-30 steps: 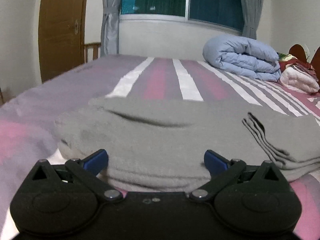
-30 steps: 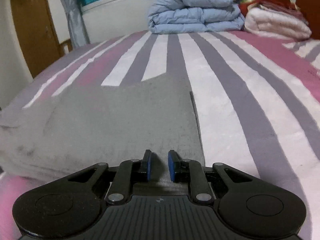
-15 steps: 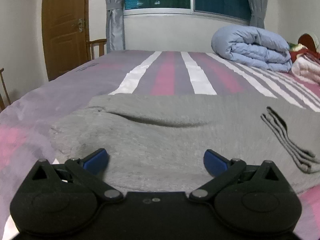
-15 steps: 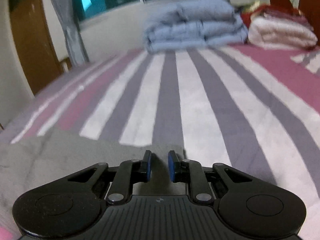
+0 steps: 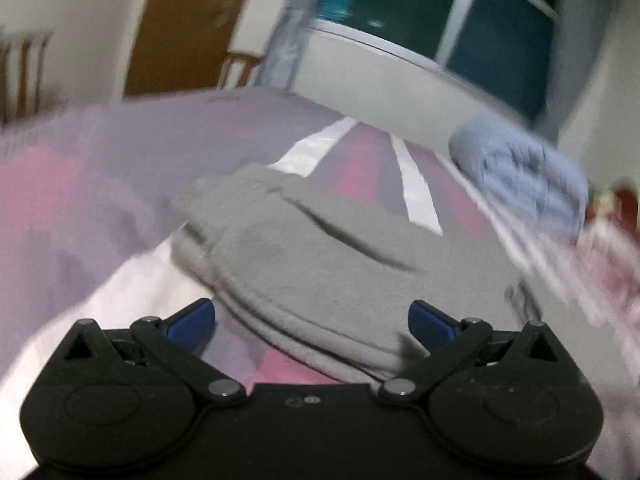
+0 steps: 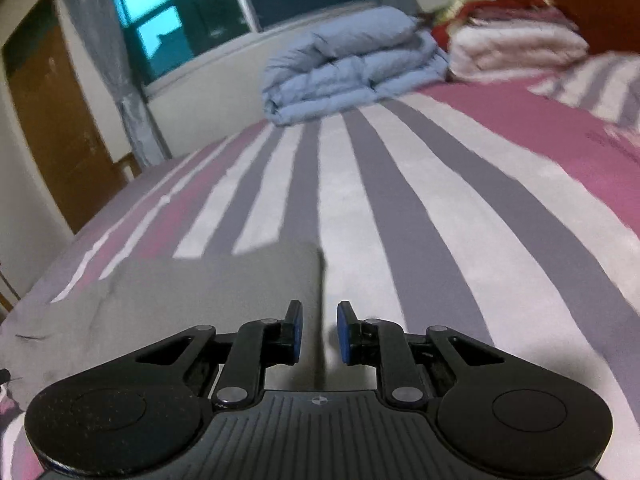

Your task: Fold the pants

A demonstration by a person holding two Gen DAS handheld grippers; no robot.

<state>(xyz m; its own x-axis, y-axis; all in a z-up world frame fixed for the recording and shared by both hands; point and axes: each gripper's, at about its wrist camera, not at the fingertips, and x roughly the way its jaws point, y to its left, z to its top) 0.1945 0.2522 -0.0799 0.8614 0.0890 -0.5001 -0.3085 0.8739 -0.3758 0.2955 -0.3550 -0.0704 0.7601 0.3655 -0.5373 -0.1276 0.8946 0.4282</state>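
Pants (image 5: 320, 264): grey, lying folded in a thick stacked bundle on the striped bed (image 5: 100, 216), layered edges visible along the near side. Left wrist view is heavily motion-blurred, so fine detail is uncertain.

Left tongs (image 5: 312, 322): spread wide, holding nothing. Near edge of the bundle sits between and just ahead of the blue pads. Risk here: a fast sweep could catch the top layer with one pad and drag it off the stack, undoing the fold.

Right tongs (image 6: 318, 330): narrow gap between the pads, nothing clamped that I can see. They sit at the right edge of the pants (image 6: 208, 292), straddling the dark edge line where fabric meets bed (image 6: 440, 240). Risk: if they close here they may pinch only one layer, or the bed sheet with it; lifting would then peel the stack apart or pull the sheet up.

Blue duvet (image 6: 352, 76) and white bedding (image 6: 516, 48) lie well apart at the far end, no interference expected.

Judgement: fold looks near complete; main hazard is disturbing it on withdrawal.
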